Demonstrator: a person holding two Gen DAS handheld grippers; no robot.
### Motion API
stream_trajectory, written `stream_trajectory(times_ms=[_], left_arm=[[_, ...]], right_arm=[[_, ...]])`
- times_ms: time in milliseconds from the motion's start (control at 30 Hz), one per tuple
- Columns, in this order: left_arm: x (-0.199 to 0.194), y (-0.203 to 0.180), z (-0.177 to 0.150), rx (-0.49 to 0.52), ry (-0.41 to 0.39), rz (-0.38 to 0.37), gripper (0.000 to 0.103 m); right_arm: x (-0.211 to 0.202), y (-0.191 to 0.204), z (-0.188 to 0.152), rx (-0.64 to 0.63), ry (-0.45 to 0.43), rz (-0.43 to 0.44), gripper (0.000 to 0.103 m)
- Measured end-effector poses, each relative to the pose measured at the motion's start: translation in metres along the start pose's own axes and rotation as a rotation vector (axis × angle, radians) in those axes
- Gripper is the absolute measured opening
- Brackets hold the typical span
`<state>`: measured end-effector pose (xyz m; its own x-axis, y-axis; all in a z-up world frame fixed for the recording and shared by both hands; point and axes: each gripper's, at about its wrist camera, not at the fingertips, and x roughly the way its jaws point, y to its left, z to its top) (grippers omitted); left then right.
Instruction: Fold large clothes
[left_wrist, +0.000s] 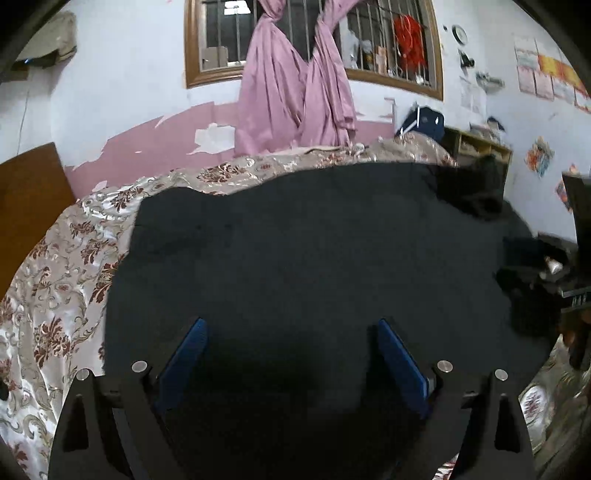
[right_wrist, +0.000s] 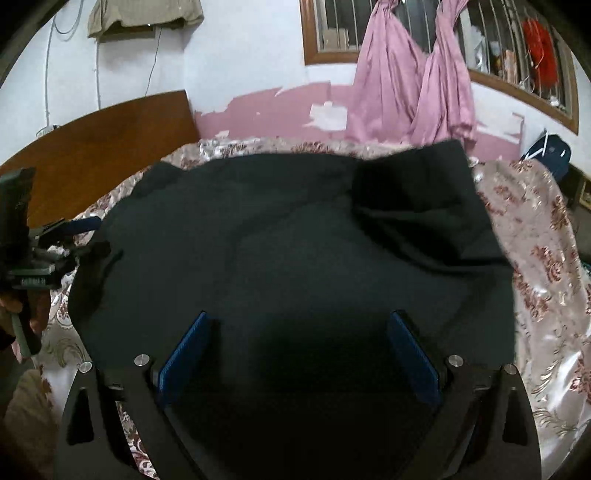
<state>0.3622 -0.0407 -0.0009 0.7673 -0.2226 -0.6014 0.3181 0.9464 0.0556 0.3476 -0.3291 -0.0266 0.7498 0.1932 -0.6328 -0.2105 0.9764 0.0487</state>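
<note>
A large black garment (left_wrist: 314, 251) lies spread on a bed with a floral satin bedspread (left_wrist: 62, 266). My left gripper (left_wrist: 291, 325) is open, its blue pads wide apart just above the garment's near part. In the right wrist view the same garment (right_wrist: 277, 251) covers the bedspread (right_wrist: 546, 258), with a folded, creased part at its far right (right_wrist: 417, 206). My right gripper (right_wrist: 301, 317) is open over the garment's near edge, holding nothing. The left gripper also shows in the right wrist view (right_wrist: 70, 240), at the garment's left edge.
A wooden headboard (right_wrist: 92, 147) stands at the left of the bed. Pink knotted curtains (left_wrist: 295, 92) hang at a barred window behind the bed. A blue bag (left_wrist: 421, 122) and a wooden shelf (left_wrist: 480, 144) stand at the far right. Dark equipment (left_wrist: 535, 266) is at the right.
</note>
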Motion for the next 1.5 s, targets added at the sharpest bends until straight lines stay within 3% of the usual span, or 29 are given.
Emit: stream_trajectory(times_ms=[133,267,600,700,867,1067,1500], left_arm=[[0.011,-0.004,0.006,-0.003,-0.034,0.019,0.102],[0.03,0.004,0.02,-0.044,-0.049,0.056,0.103],[0.091,0.037,0.059,-0.141,0.011,0.166,0.103],[0.11,0.055,0.065,-0.213,0.043,0.138,0.103],[0.133,0.072,0.064,-0.292,0.066,0.076,0.103],[0.162,0.077,0.074,-0.288,0.154,0.12,0.103],[0.185,0.088,0.078,-0.349,0.136,0.096,0.103]], right_arm=[[0.023,-0.003,0.006,-0.005,-0.015,-0.026,0.094],[0.045,-0.005,0.018,0.02,-0.027,-0.043,0.094],[0.11,-0.009,0.064,0.043,-0.034,-0.147,0.098],[0.133,-0.023,0.072,0.101,-0.003,-0.16,0.101],[0.155,-0.039,0.069,0.179,0.04,-0.095,0.102],[0.172,-0.044,0.062,0.212,0.066,-0.076,0.102],[0.19,-0.052,0.068,0.245,0.047,-0.07,0.102]])
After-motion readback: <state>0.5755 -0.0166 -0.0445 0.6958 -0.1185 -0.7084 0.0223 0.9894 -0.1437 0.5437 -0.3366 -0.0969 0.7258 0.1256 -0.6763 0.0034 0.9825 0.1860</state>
